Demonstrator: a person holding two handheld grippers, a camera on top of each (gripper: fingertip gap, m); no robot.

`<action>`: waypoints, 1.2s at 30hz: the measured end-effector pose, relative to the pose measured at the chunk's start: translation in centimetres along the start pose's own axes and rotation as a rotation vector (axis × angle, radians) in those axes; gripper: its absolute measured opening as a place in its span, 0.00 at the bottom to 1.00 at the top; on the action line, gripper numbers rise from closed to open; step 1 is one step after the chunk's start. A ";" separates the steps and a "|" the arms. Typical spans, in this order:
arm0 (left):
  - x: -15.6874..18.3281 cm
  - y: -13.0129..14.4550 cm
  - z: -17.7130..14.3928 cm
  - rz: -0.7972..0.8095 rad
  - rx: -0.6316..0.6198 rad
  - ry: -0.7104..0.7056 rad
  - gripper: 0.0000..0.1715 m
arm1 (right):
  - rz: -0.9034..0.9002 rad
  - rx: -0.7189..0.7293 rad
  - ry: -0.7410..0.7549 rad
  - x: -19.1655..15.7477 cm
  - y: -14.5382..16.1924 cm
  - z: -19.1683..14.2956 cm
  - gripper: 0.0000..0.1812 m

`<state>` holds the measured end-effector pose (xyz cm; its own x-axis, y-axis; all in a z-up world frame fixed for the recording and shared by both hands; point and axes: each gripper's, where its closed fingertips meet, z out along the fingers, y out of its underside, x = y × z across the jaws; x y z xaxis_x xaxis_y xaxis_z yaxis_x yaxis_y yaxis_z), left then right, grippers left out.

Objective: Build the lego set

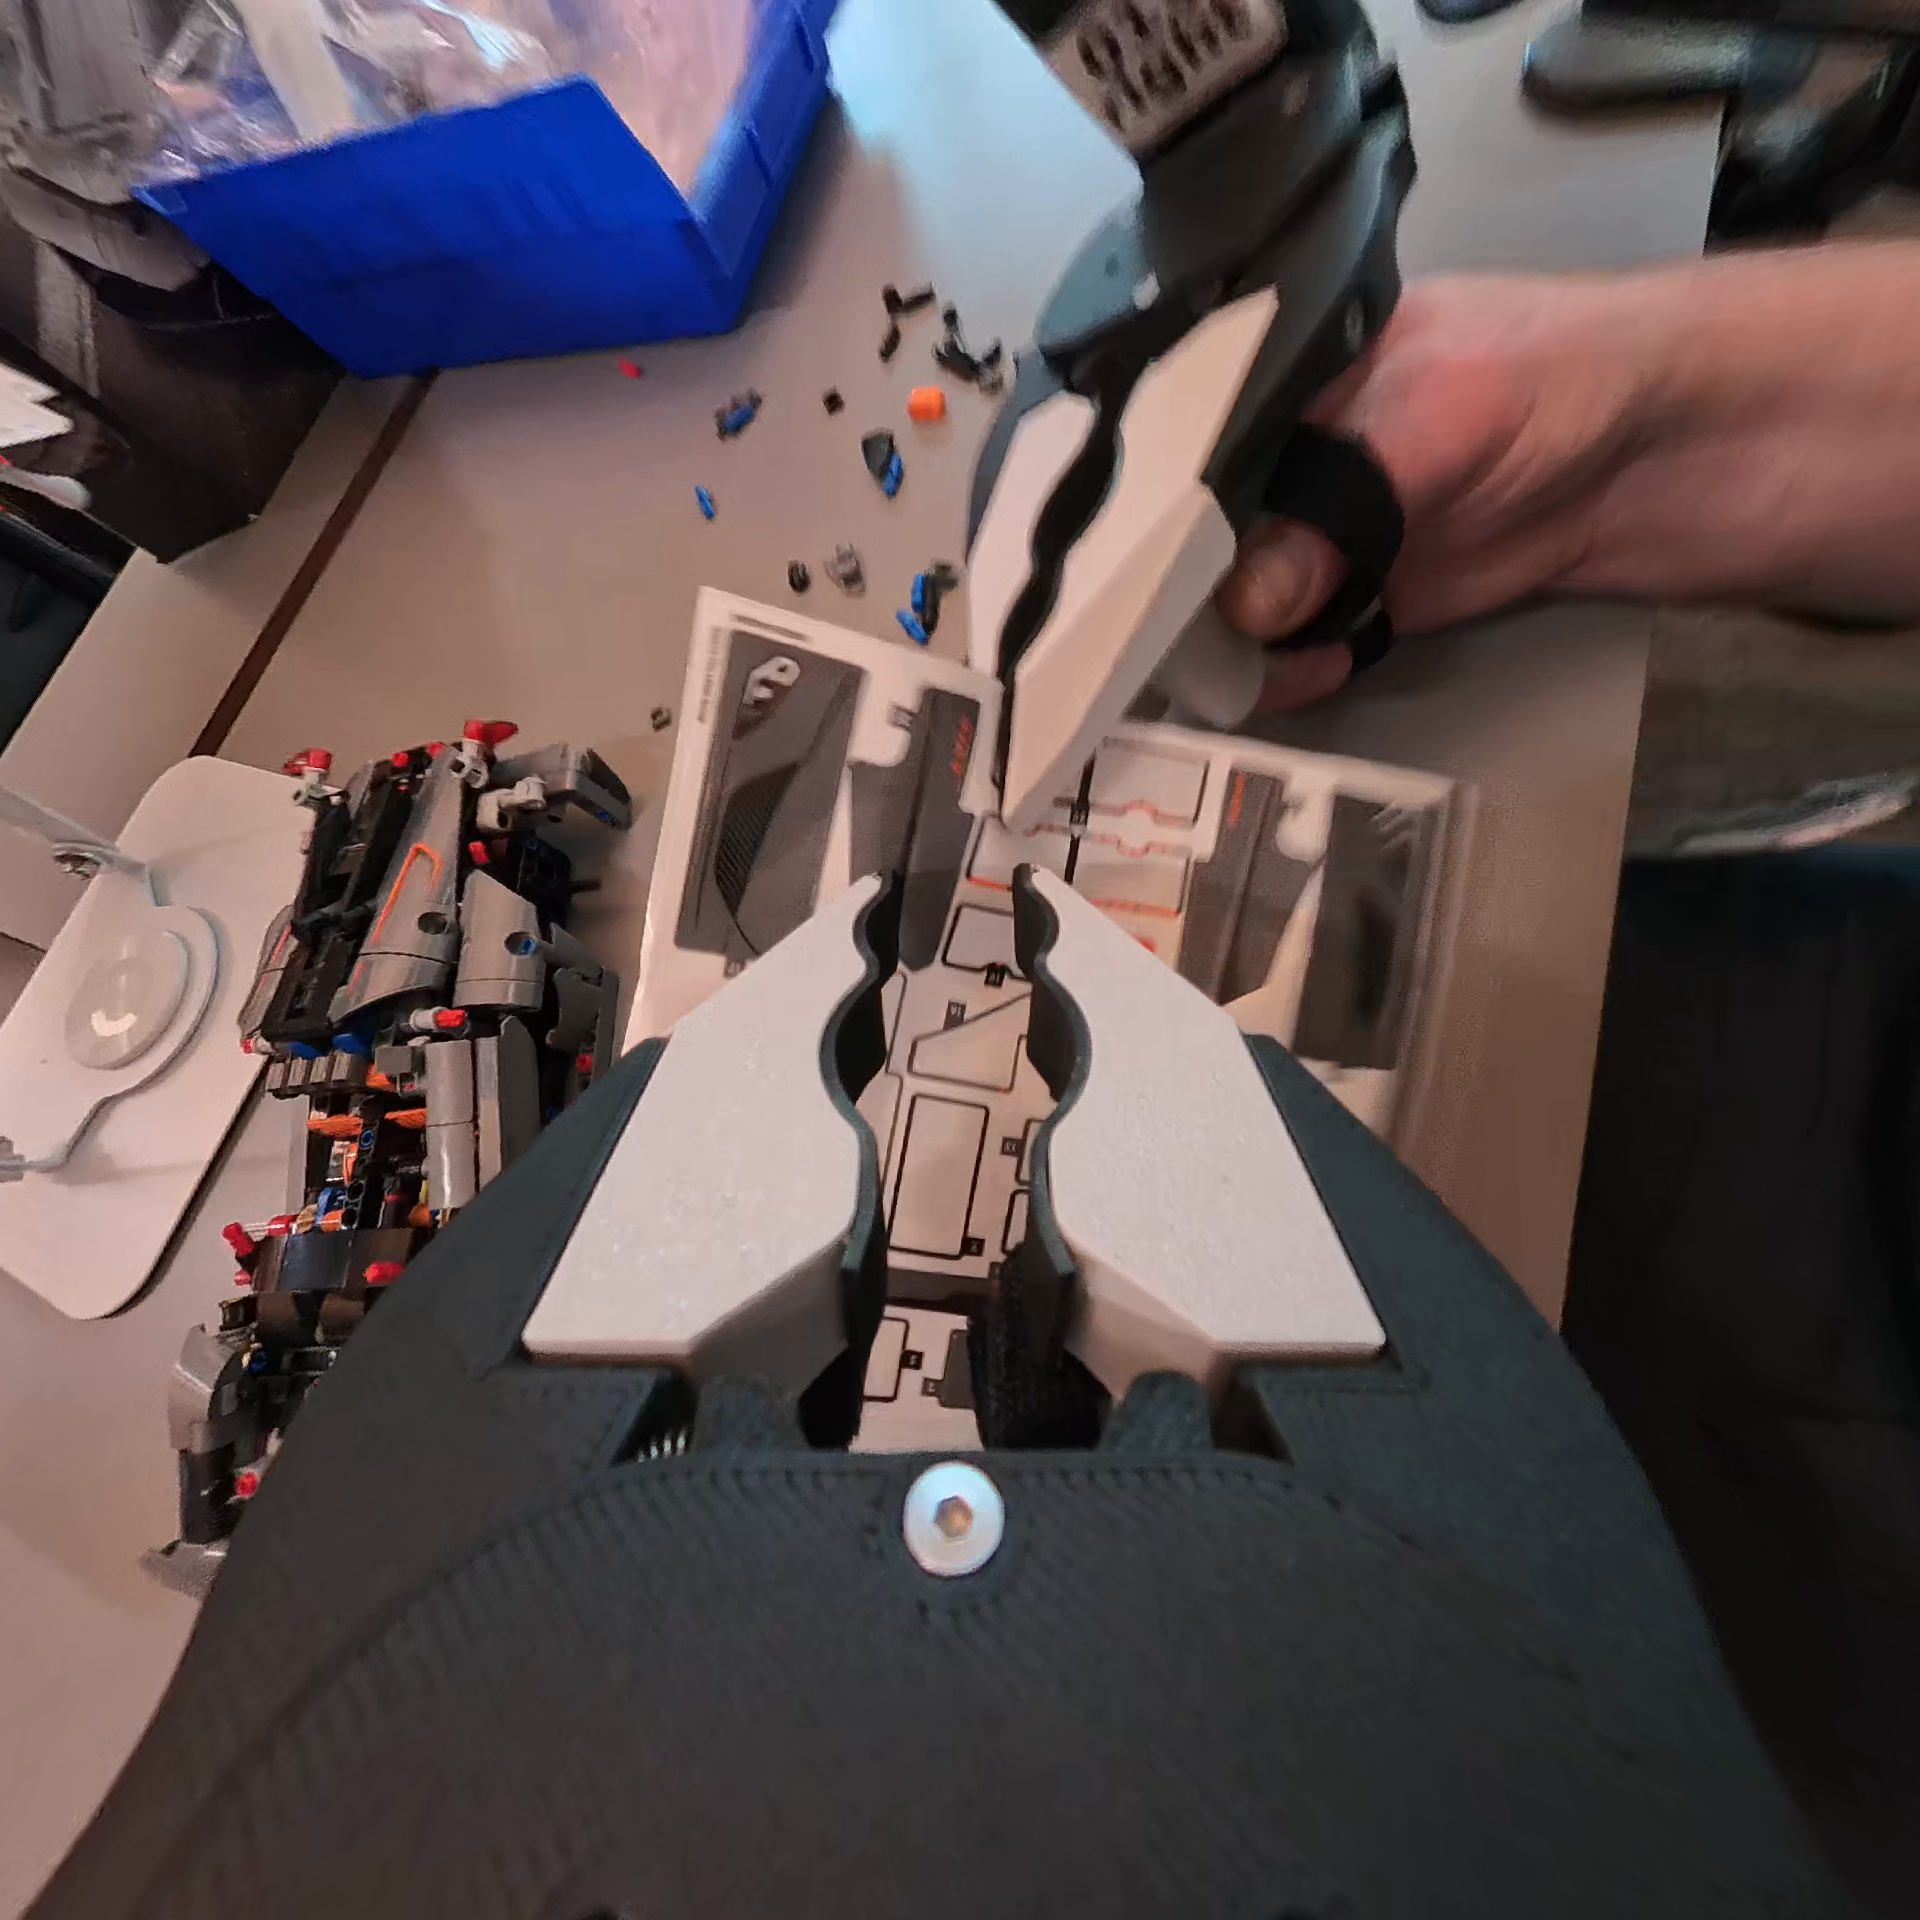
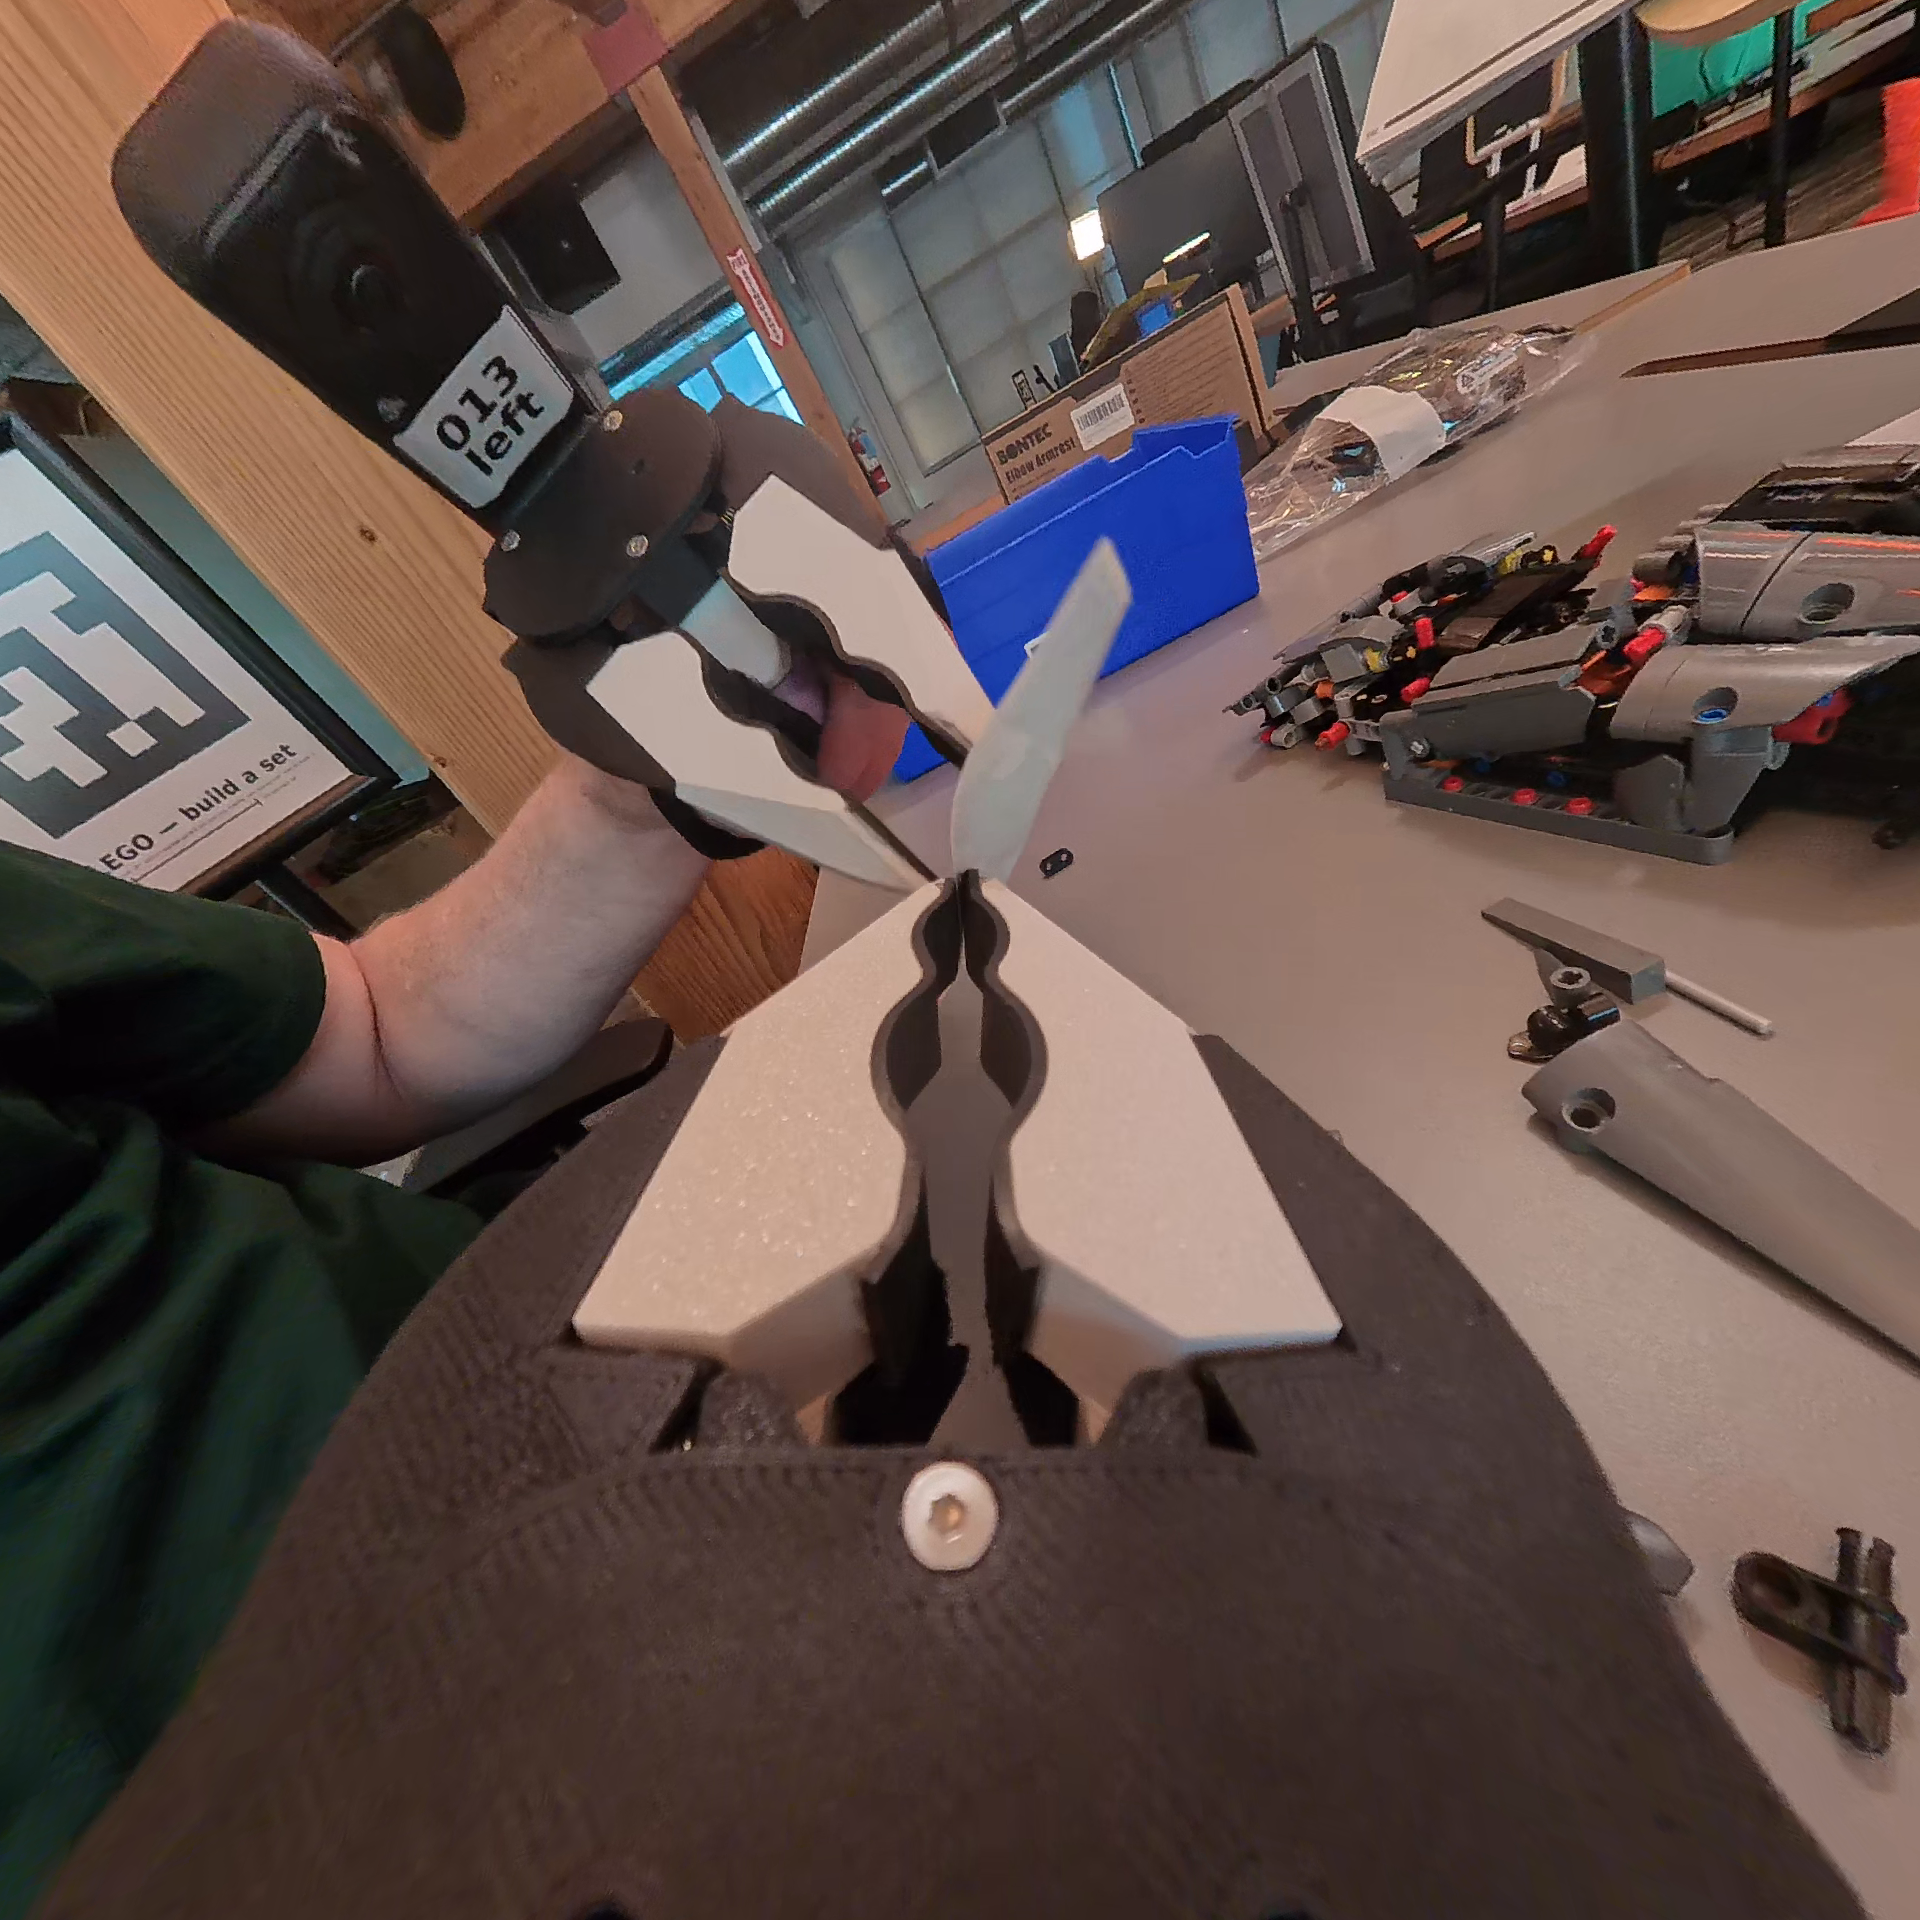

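A sticker sheet [image 1: 774,790] with grey, black and orange shapes is in front of my left gripper [image 1: 948,883]. That gripper is open and empty, and the sheet shows through the gap between its fingers. My right gripper [image 2: 961,888] is shut on the sheet, which rises from its tips as a pale, nearly edge-on strip [image 2: 1039,707]. In the left wrist view the right gripper [image 1: 1006,790] comes down from the upper right onto the sheet. The partly built grey, black and orange Lego car [image 1: 416,987] lies on the table to the left; it also shows in the right wrist view [image 2: 1610,675].
A blue bin [image 1: 468,229] stands at the back with plastic bags behind it. Small loose pieces [image 1: 883,416] are scattered beyond the sheet. A long grey panel [image 2: 1714,1174], a grey part with an axle [image 2: 1569,956] and black connectors [image 2: 1818,1621] lie to the right. A white stand base [image 1: 125,1018] is at the left. Less than 4 cm separates the two grippers' tips.
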<state>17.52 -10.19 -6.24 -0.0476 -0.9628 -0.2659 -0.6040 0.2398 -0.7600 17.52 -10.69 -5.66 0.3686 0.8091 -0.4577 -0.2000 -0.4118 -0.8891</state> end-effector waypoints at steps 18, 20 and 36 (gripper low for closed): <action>0.9 -1.4 0.2 0.001 0.014 0.052 0.09 | -0.158 -0.078 0.063 -0.3 0.9 0.7 0.00; 0.7 -1.3 0.1 -0.001 0.005 0.053 0.07 | -0.166 -0.077 0.054 -0.6 0.9 0.7 0.00; 0.6 -1.3 0.2 0.000 0.001 0.060 0.07 | -0.170 -0.075 0.056 -0.6 0.8 0.7 0.00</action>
<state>18.49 -11.02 -5.51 -0.0949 -0.9686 -0.2299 -0.6029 0.2397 -0.7609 16.48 -11.21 -6.14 0.4416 0.8460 -0.2987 -0.0632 -0.3028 -0.9510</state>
